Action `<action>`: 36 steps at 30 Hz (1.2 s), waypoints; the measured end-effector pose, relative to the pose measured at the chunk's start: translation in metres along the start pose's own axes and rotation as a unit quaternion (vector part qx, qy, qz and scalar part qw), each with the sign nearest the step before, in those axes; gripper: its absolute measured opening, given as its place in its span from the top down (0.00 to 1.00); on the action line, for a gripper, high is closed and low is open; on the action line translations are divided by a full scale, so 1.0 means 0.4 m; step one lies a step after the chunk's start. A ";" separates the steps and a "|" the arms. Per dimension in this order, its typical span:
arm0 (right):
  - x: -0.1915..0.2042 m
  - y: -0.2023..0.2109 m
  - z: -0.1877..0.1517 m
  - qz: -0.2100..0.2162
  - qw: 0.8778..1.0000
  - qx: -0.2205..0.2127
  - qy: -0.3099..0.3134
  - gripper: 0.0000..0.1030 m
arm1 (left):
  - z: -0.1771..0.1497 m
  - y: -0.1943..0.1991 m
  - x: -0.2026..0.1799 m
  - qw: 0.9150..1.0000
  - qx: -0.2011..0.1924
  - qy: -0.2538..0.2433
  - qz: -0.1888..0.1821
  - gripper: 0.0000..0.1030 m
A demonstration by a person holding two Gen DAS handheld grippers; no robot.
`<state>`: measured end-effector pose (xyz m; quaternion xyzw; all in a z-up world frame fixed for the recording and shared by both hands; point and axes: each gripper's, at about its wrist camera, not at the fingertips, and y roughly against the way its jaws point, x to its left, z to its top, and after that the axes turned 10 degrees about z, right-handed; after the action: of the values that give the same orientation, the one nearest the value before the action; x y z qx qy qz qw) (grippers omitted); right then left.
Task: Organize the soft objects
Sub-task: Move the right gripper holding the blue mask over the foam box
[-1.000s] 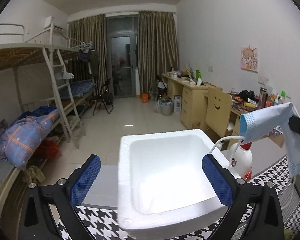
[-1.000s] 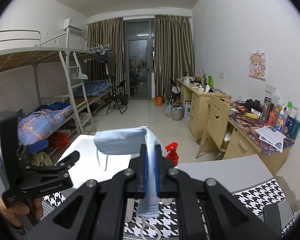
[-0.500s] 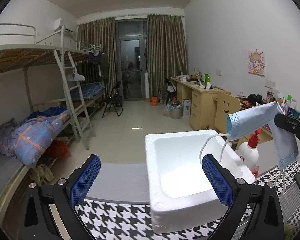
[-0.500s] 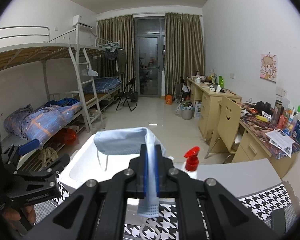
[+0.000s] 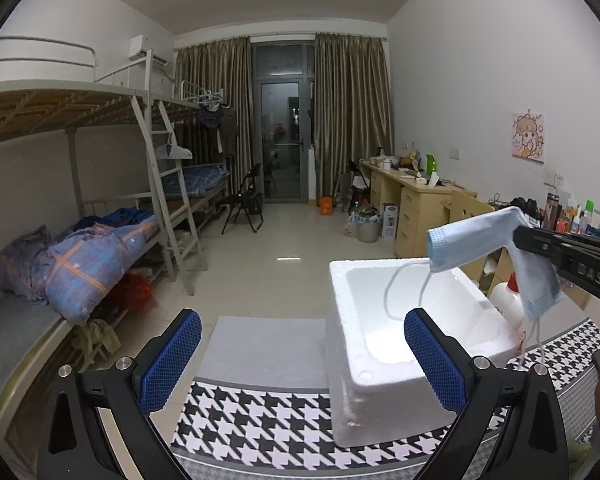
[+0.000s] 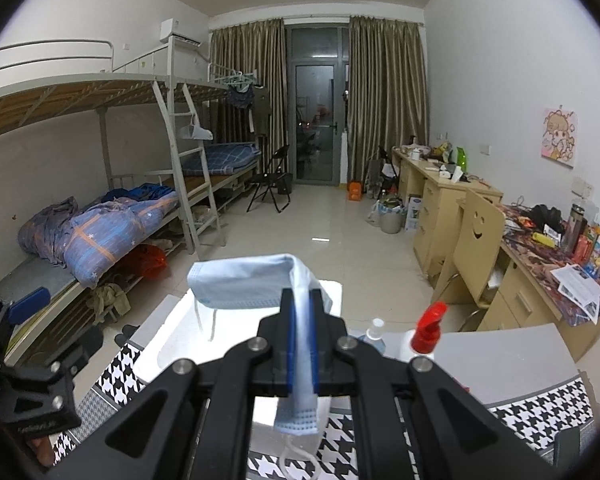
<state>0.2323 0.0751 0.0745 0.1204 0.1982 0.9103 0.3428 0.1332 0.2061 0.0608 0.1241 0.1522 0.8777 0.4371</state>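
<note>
A light blue face mask point(image 6: 244, 282) hangs folded over my right gripper point(image 6: 302, 344), whose blue pads are shut on it; its ear loops dangle. In the left wrist view the same mask point(image 5: 476, 240) droops above the right rim of a white foam box point(image 5: 380, 368) standing on a houndstooth cloth point(image 5: 260, 416). The right gripper point(image 5: 540, 246) enters there from the right edge. My left gripper point(image 5: 300, 356) stands open and empty, to the left of the box, its right blue pad point(image 5: 432, 356) in front of the box wall.
A spray bottle with a red nozzle point(image 6: 428, 326) and a smaller clear bottle point(image 6: 376, 332) stand behind the box. A grey mat point(image 5: 264, 348) lies left of the box. Bunk beds point(image 5: 80, 248) line the left wall; desks and a wooden chair point(image 6: 476, 240) line the right.
Both views have swung left: the foam box slid from centre to the right of the left wrist view. The mask stays clamped in the right gripper, now over the box's right side.
</note>
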 end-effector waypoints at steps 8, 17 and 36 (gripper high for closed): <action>0.006 -0.041 0.002 0.015 1.000 0.017 -0.007 0.92 | -0.015 0.017 0.022 1.000 0.001 0.009 0.006 0.01; 0.009 -0.088 -0.005 0.017 0.999 0.039 -0.006 0.92 | -0.037 0.025 0.044 1.000 0.006 0.021 0.006 0.01; 0.009 -0.183 -0.020 0.015 0.995 0.099 -0.010 0.65 | -0.058 0.015 0.054 0.999 0.020 0.024 0.008 0.01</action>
<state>0.2689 0.1254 0.0351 0.1660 0.2817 0.8901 0.3174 0.1079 0.2162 0.0434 0.1124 0.1790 0.8807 0.4240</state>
